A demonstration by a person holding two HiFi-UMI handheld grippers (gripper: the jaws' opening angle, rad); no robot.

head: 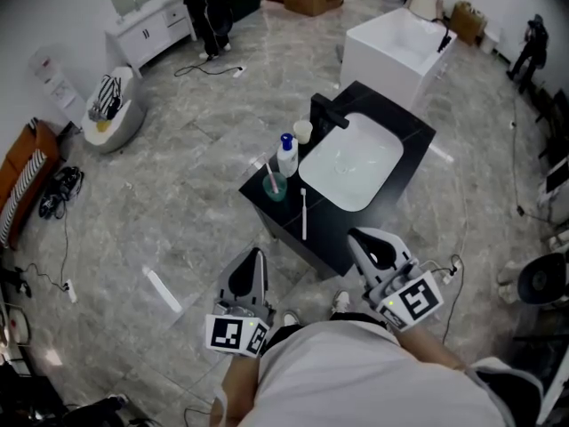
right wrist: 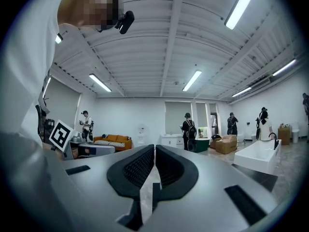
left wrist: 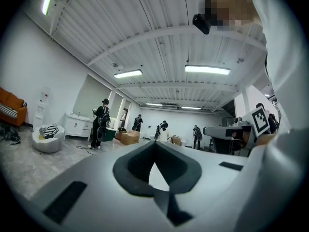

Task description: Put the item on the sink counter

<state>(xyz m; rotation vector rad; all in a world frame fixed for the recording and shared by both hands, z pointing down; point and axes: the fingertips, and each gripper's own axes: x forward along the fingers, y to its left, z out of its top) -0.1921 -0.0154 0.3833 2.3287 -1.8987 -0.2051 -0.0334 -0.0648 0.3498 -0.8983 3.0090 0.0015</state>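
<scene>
I hold both tools low and close to my body, on the near side of the black table, neither touching anything on it. The left hand-held gripper hangs over the floor, near and left of the table's corner; in its own view the jaws are pressed together at the tips with nothing between them. The right hand-held gripper sits just at the table's near edge, its jaws likewise closed to a thin slit and empty. The toothbrush lies flat on the table top, just beside the near-left rim of the white basin and apart from both tools. Left of it stands a green cup with a stick in it, and just behind that a bottle with a blue cap. A small pale cup stands farther back, next to the black faucet at the basin's far-left edge.
</scene>
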